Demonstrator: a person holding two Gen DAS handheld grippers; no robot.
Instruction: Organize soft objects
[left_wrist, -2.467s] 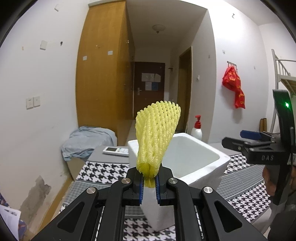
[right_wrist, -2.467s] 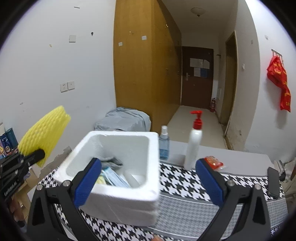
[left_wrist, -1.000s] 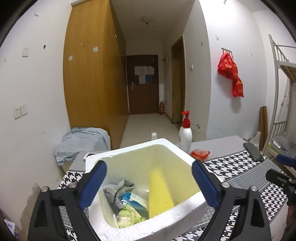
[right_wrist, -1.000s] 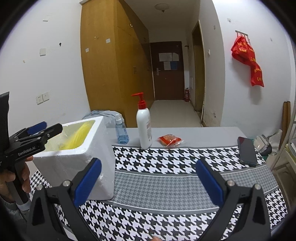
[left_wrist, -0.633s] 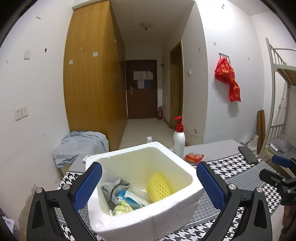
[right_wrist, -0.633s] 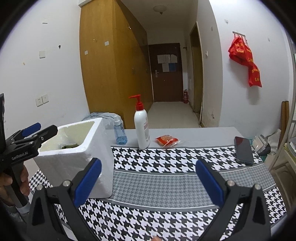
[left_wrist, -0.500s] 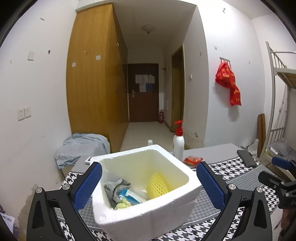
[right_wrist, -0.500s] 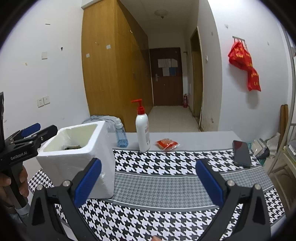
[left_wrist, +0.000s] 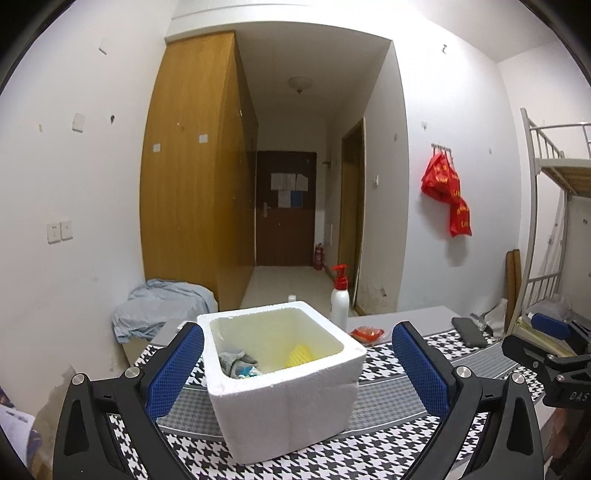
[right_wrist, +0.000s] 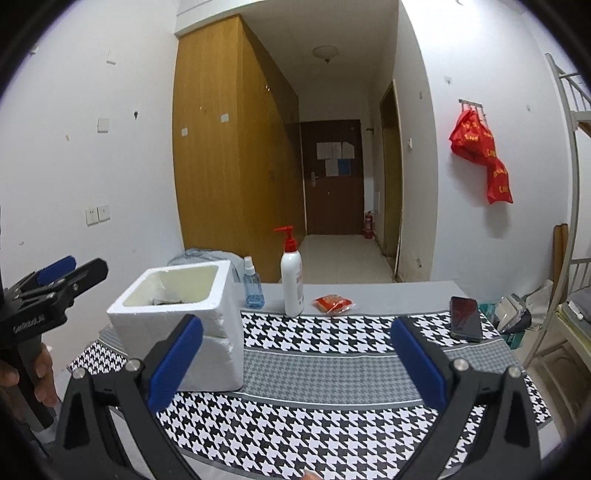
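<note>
A white foam box stands on the houndstooth cloth; it also shows in the right wrist view. Inside lie a yellow foam net, a grey cloth and other soft items. My left gripper is open and empty, its fingers on either side of the box and drawn back from it. My right gripper is open and empty above the cloth to the right of the box. A red packet lies on the grey table top behind the cloth.
A white pump bottle and a small blue spray bottle stand behind the box. A black phone lies at the cloth's right side. A bunk bed frame stands at the right.
My left gripper opened and dropped the yellow foam net into the box, then drew back. My right gripper swung right, away from the box.
</note>
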